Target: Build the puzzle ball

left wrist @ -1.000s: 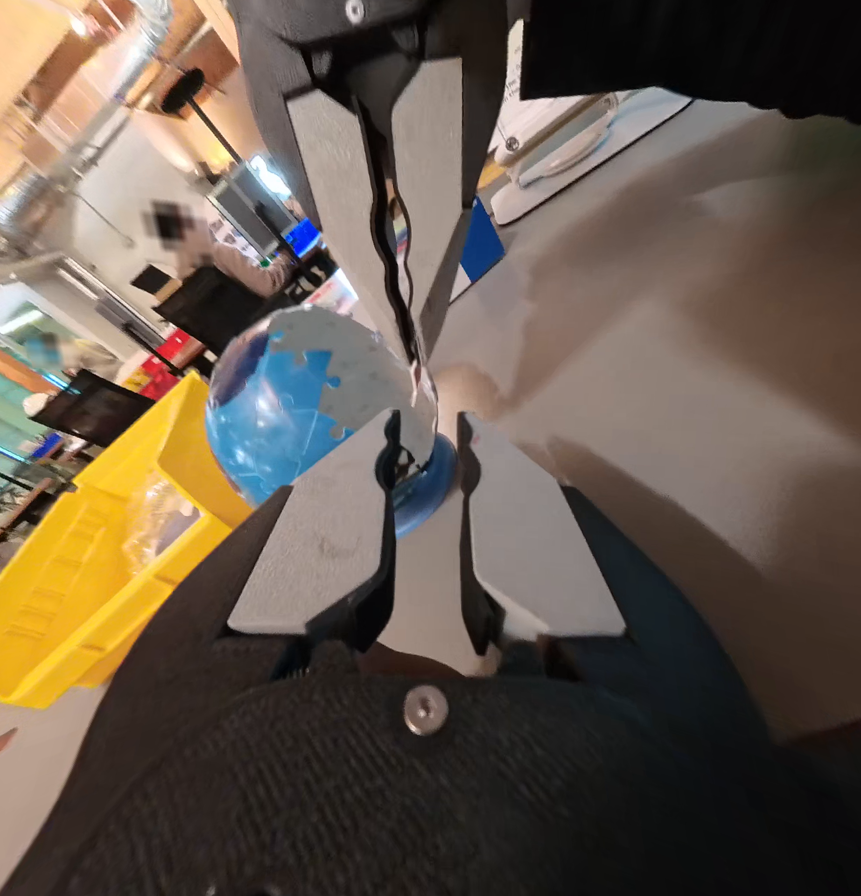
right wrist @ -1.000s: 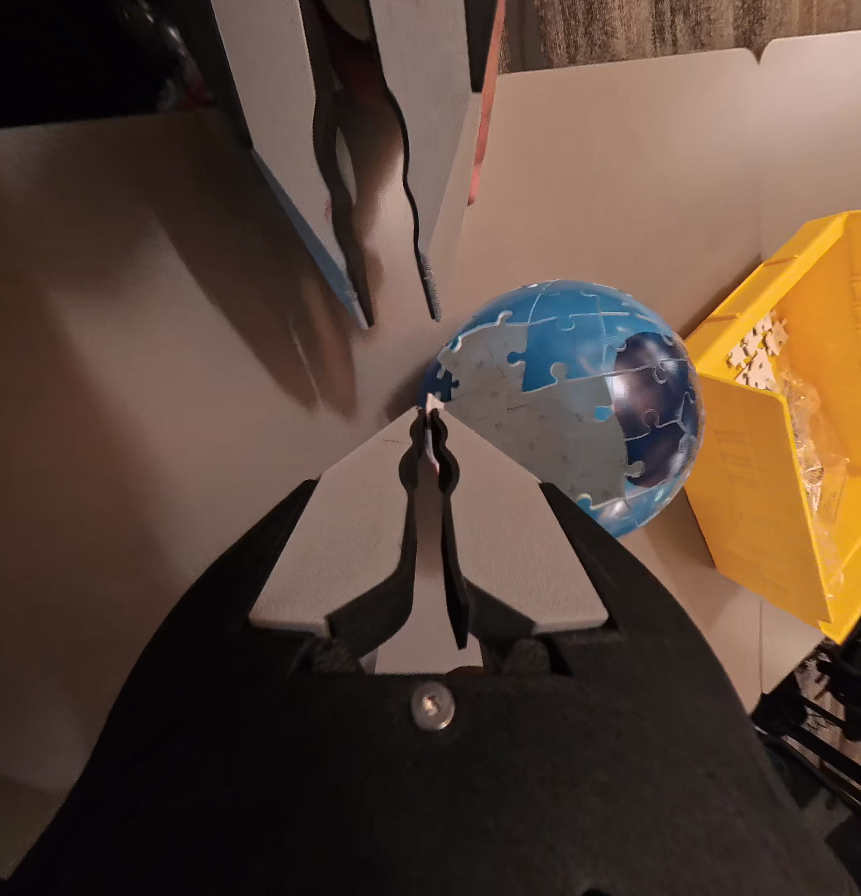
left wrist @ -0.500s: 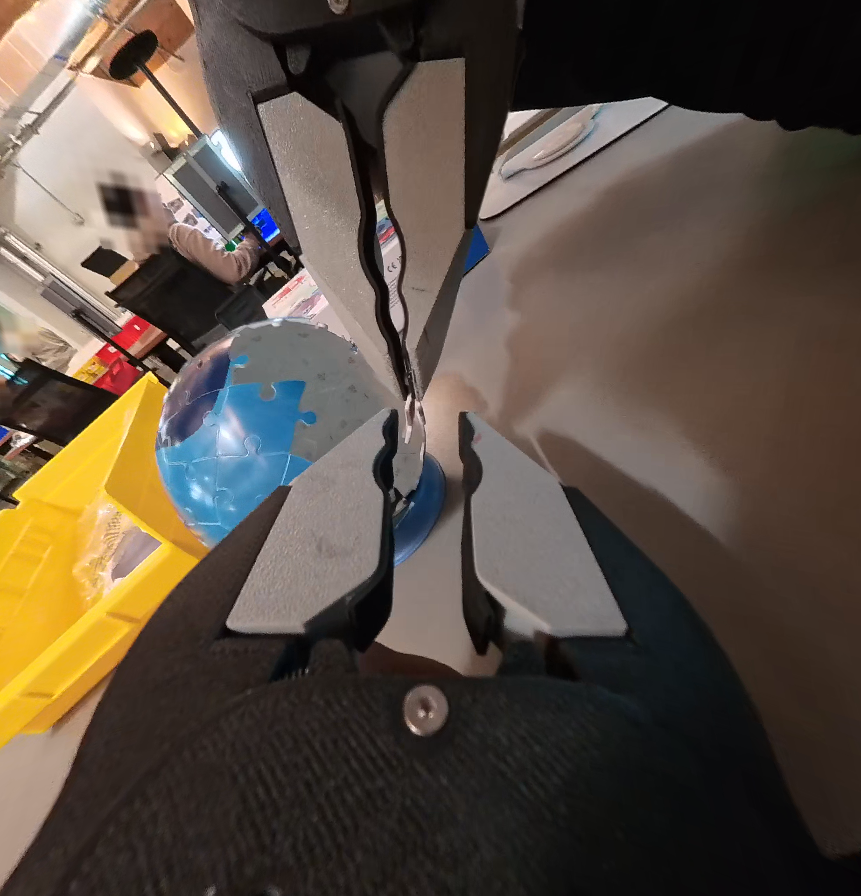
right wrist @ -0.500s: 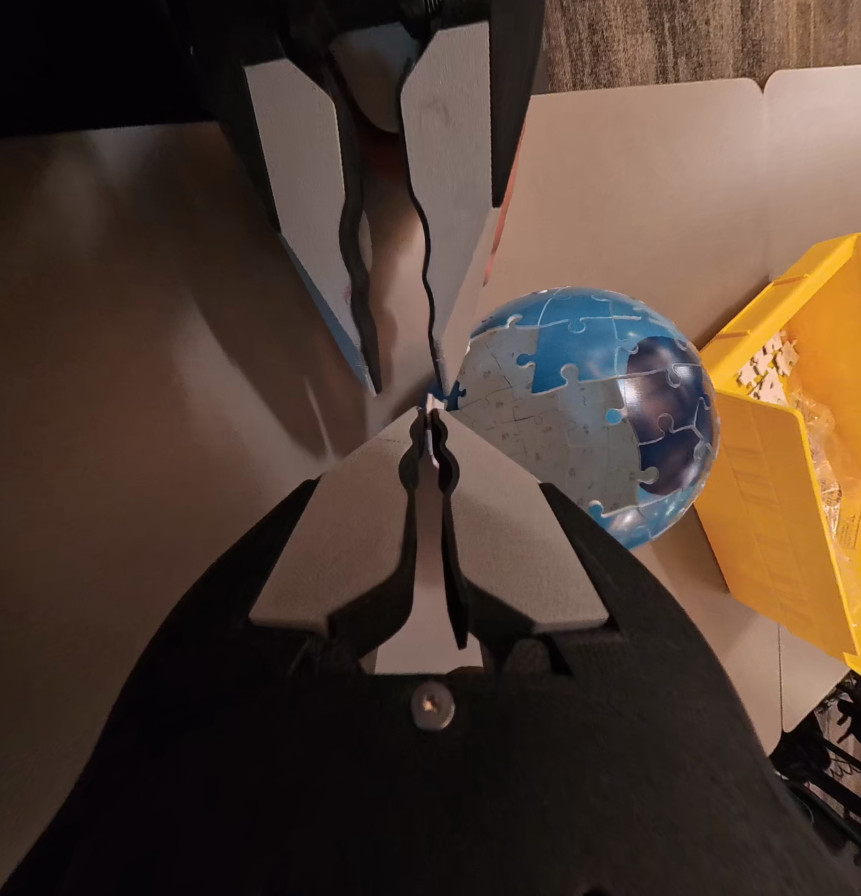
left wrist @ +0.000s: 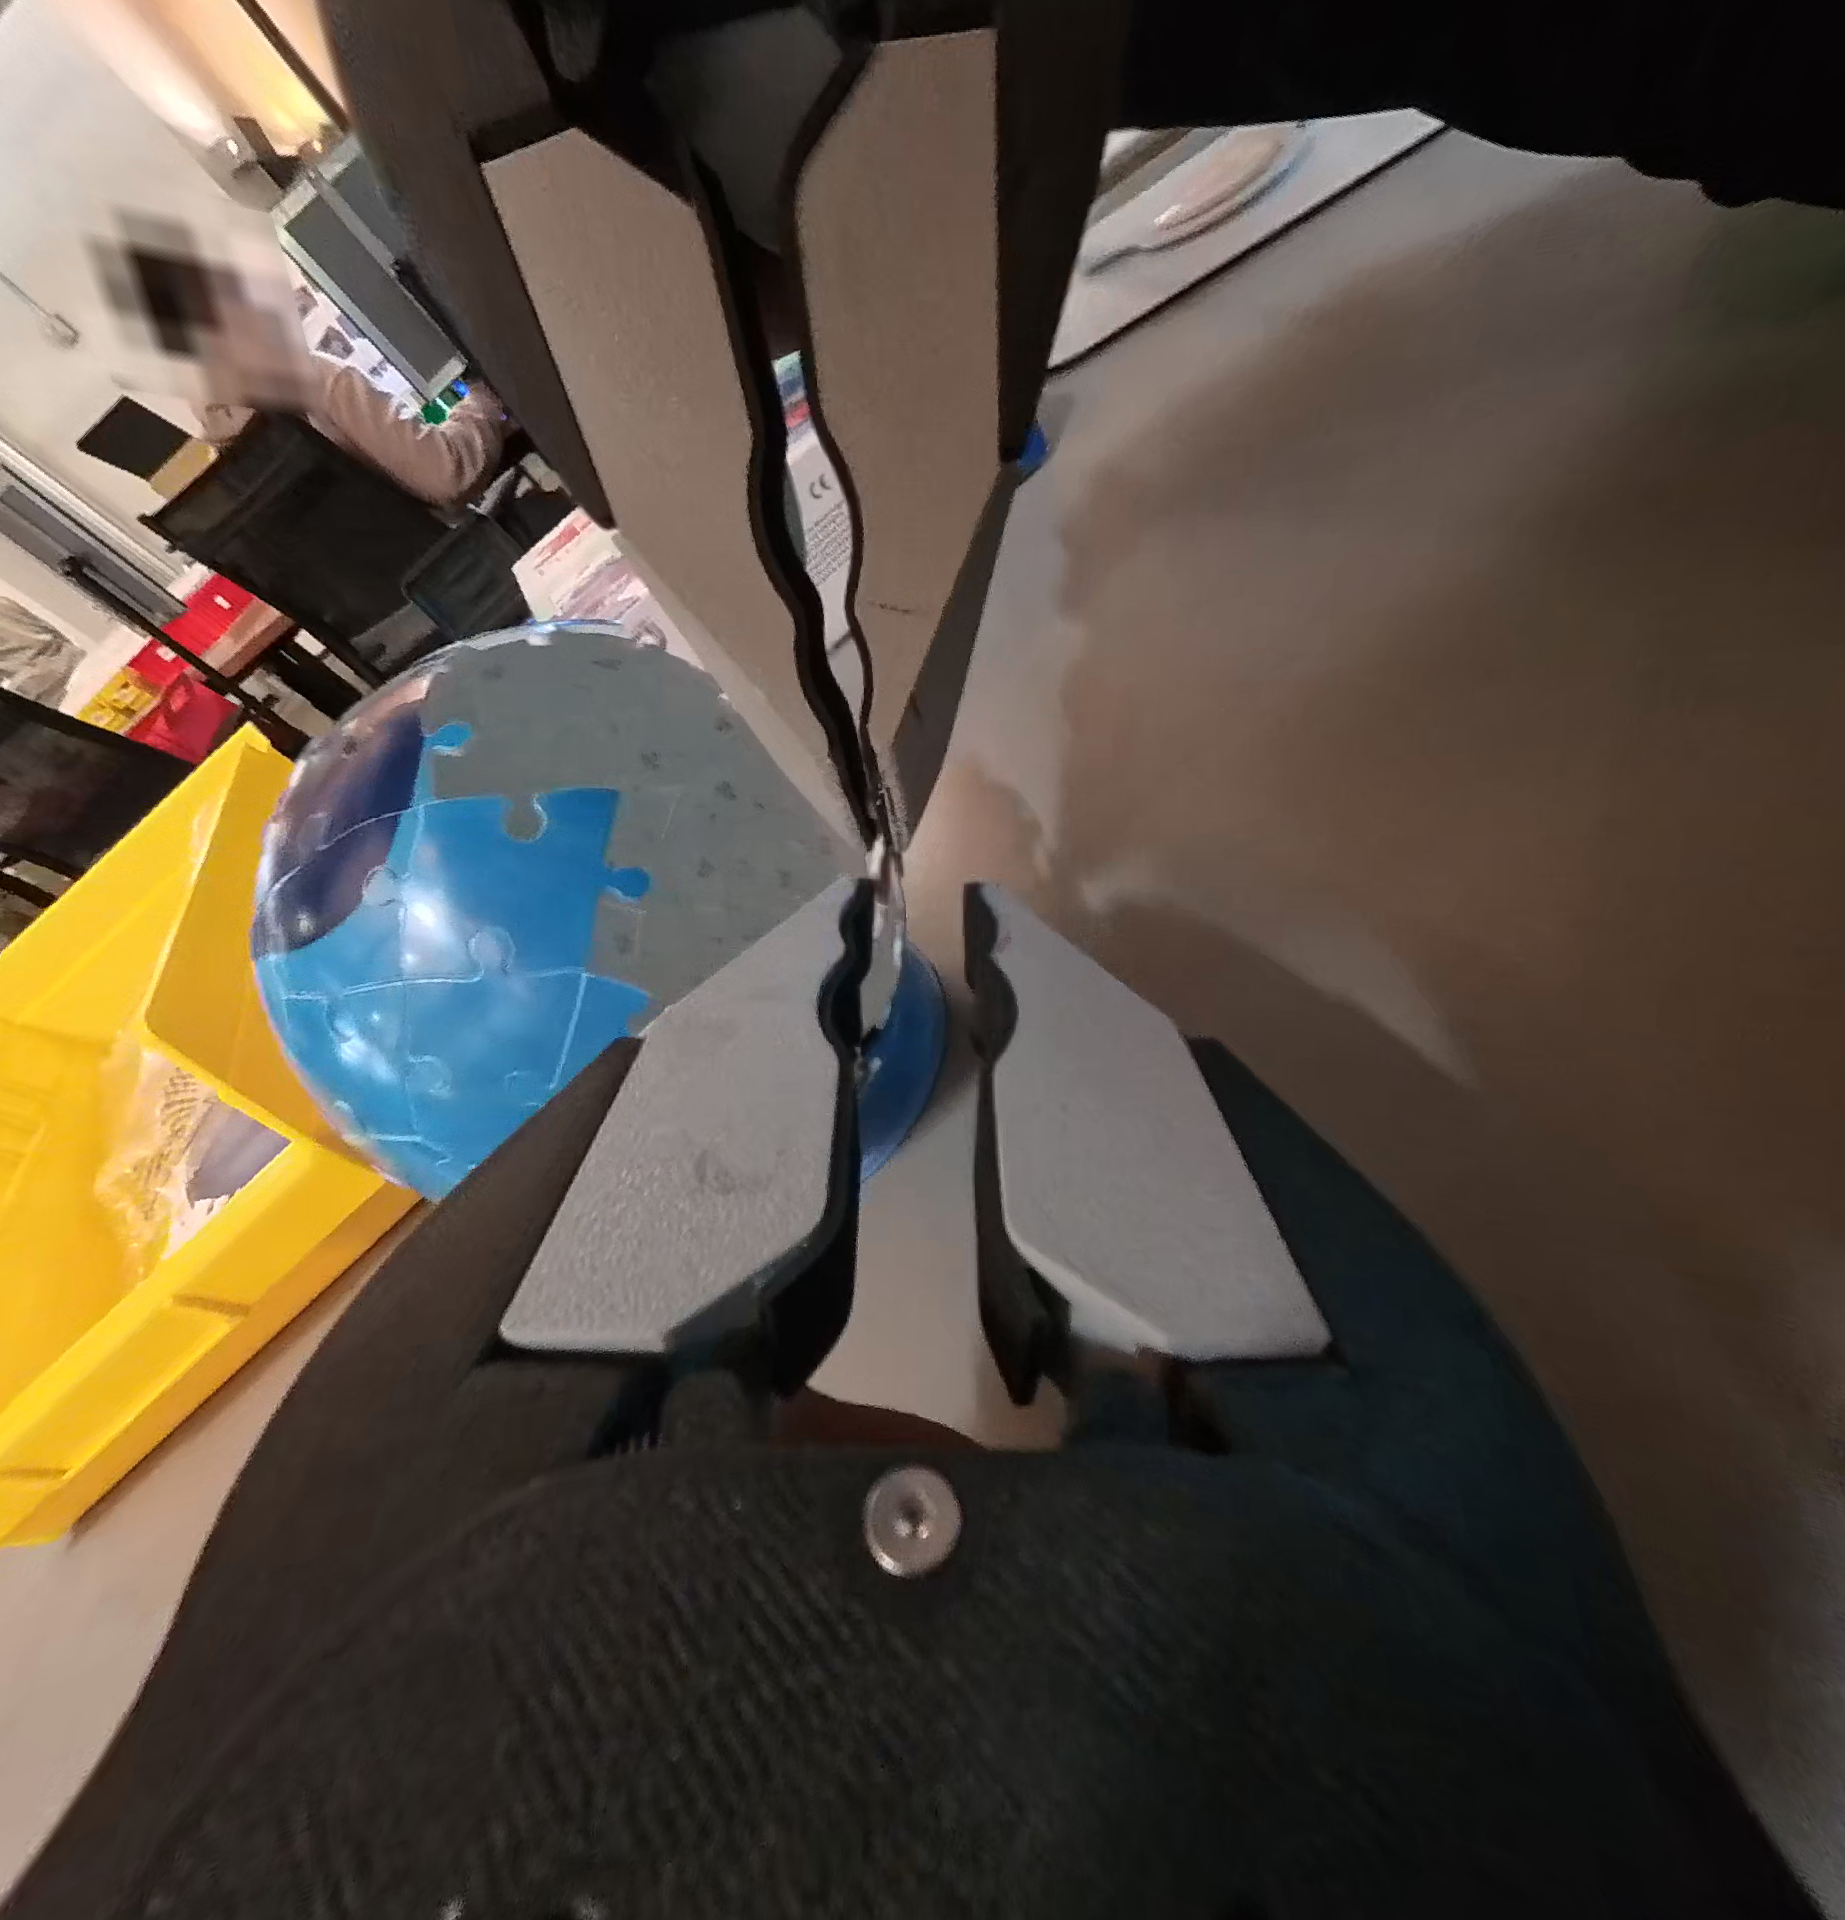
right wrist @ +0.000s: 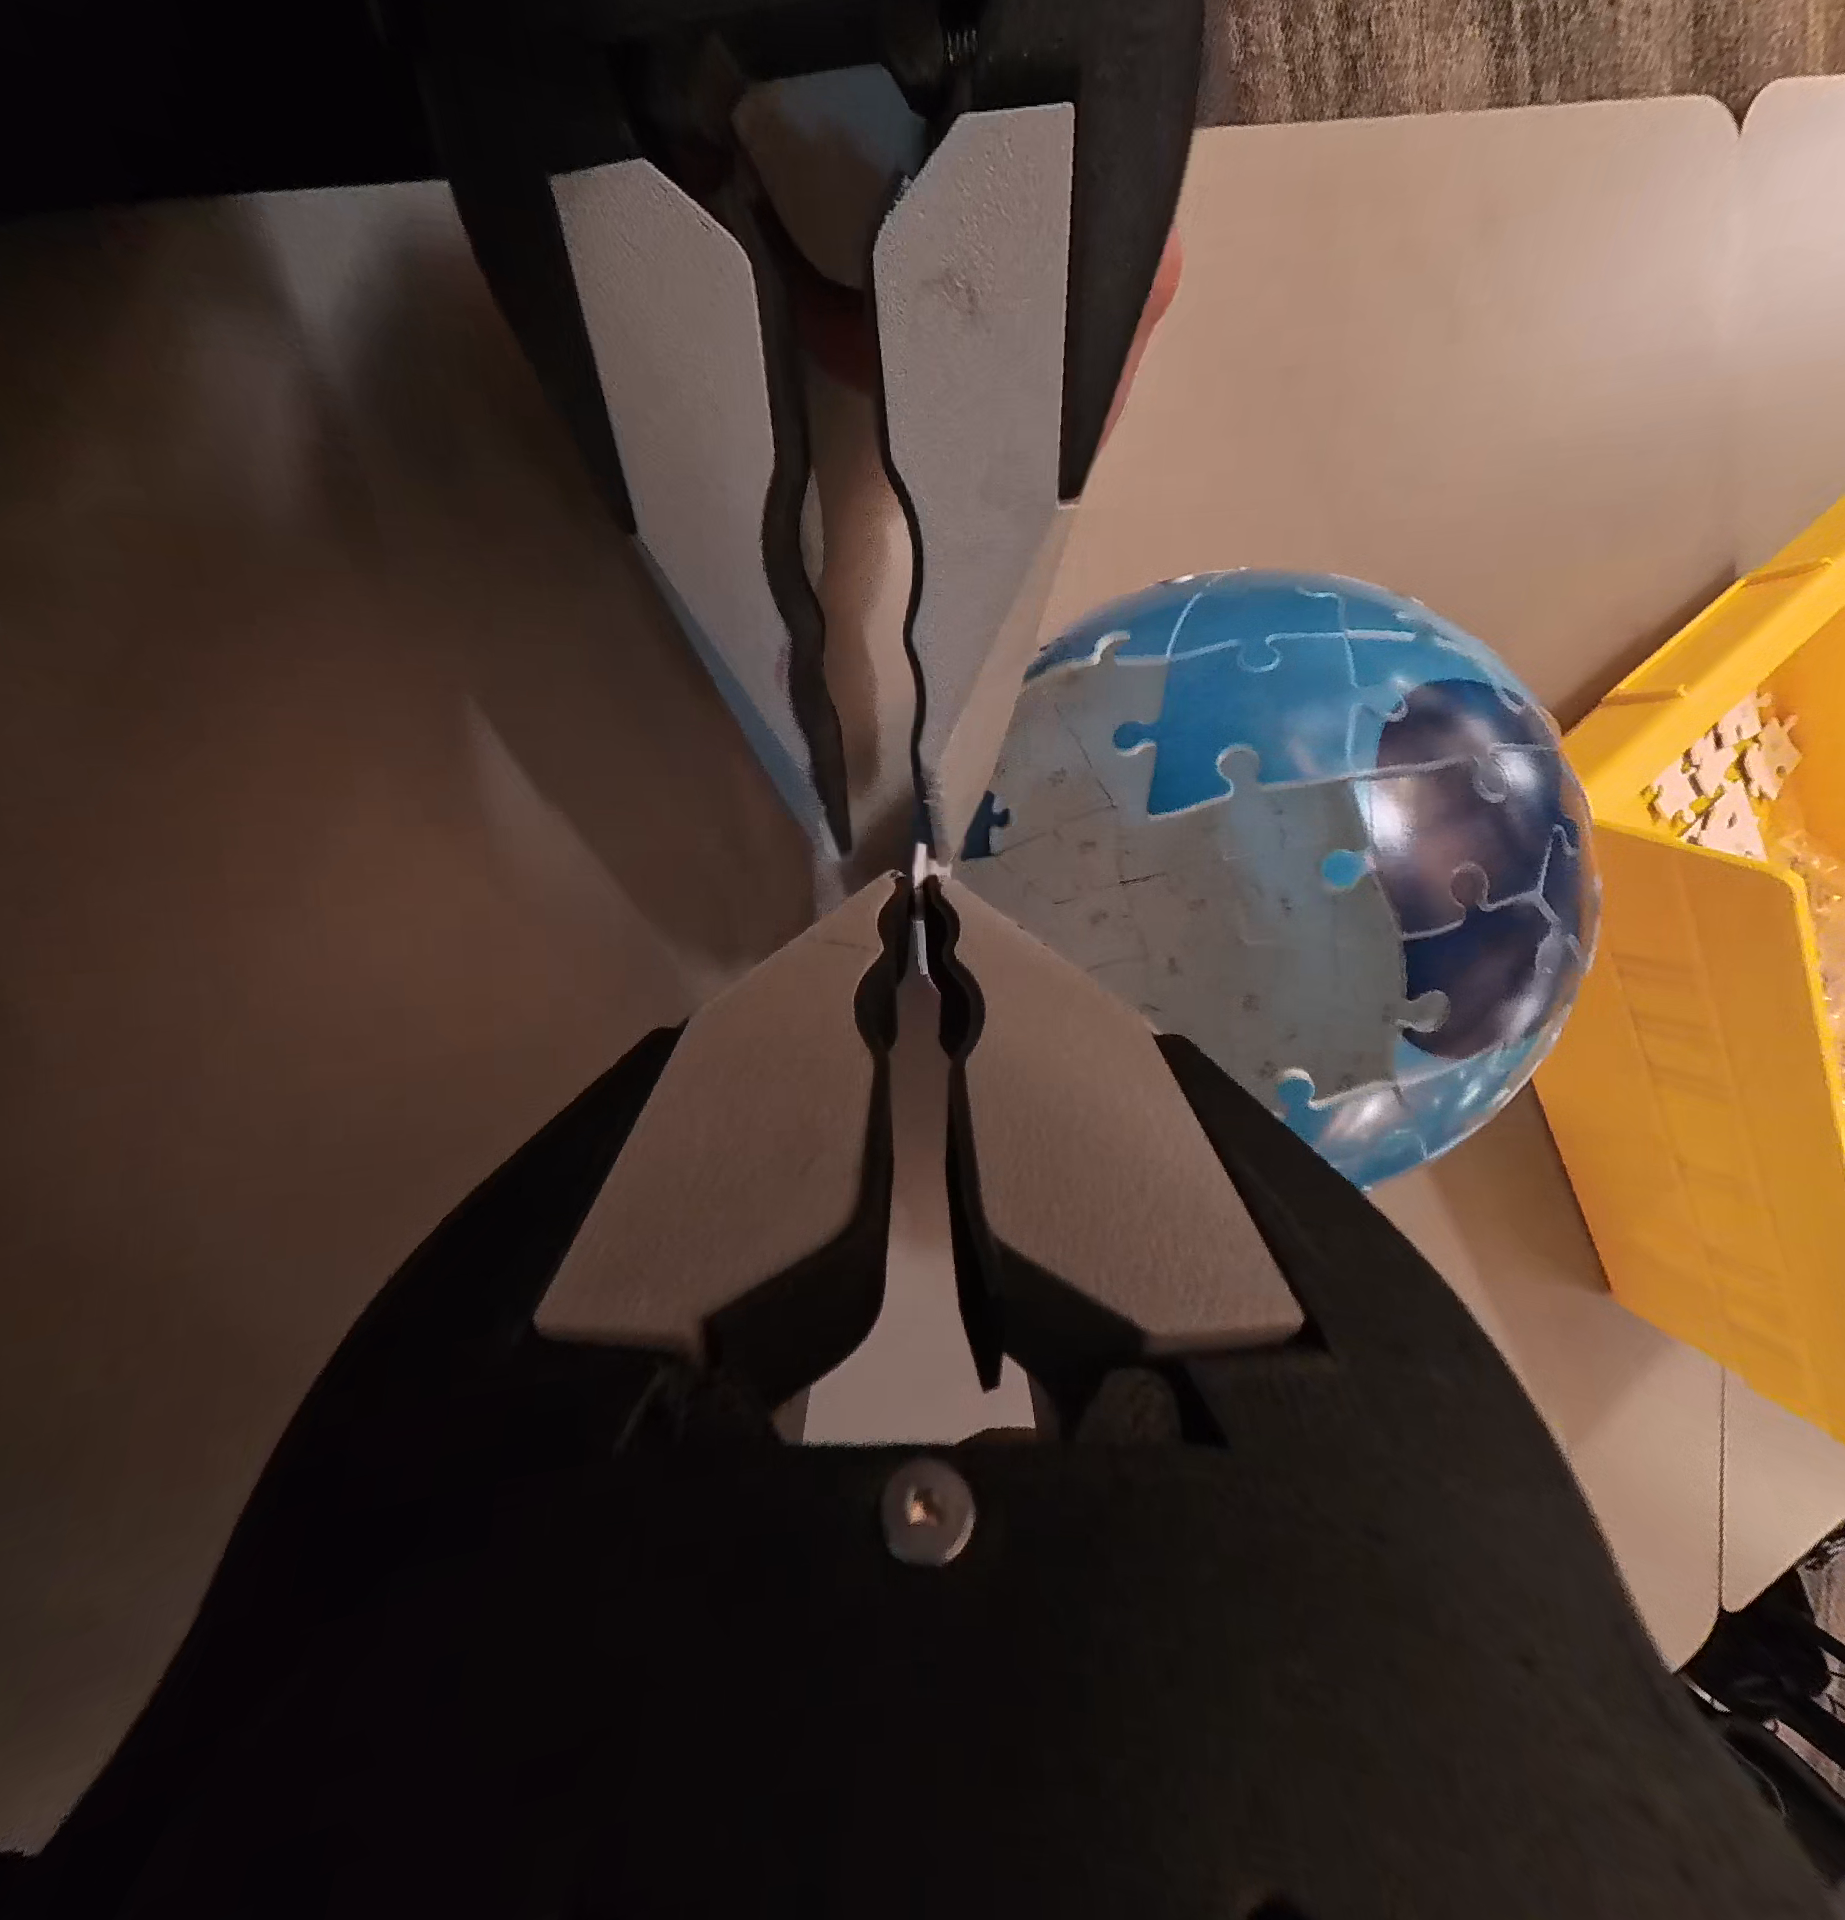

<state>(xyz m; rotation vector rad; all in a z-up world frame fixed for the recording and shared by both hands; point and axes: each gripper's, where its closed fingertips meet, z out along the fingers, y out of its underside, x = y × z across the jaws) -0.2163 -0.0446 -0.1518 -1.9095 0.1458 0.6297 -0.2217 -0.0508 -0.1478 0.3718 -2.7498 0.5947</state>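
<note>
The puzzle ball (left wrist: 461, 914), part blue and part bare grey, sits on a blue ring stand (left wrist: 913, 1049); it also shows in the right wrist view (right wrist: 1261, 935). My right gripper (right wrist: 920, 894) is shut on a small pale puzzle piece (right wrist: 924, 935), just left of the ball. My left gripper (left wrist: 910, 904) is open and meets it tip to tip. The piece (left wrist: 880, 935) hangs between the left gripper's fingers, close to the left one. In the left wrist view the right gripper (left wrist: 874, 800) comes down from above. In the right wrist view the left gripper (right wrist: 882, 831) comes from the top.
A yellow bin (right wrist: 1728, 1091) with loose puzzle pieces and a plastic bag stands right beside the ball; it also shows in the left wrist view (left wrist: 87, 1091). The pale table board (right wrist: 1417, 416) lies under everything. A person sits at a desk far behind (left wrist: 378, 426). The tips of both grippers are at nearly the same place.
The two grippers have closed in on each other until their tips meet. The left gripper's open fingers now flank the piece. The right gripper stays shut on it.
</note>
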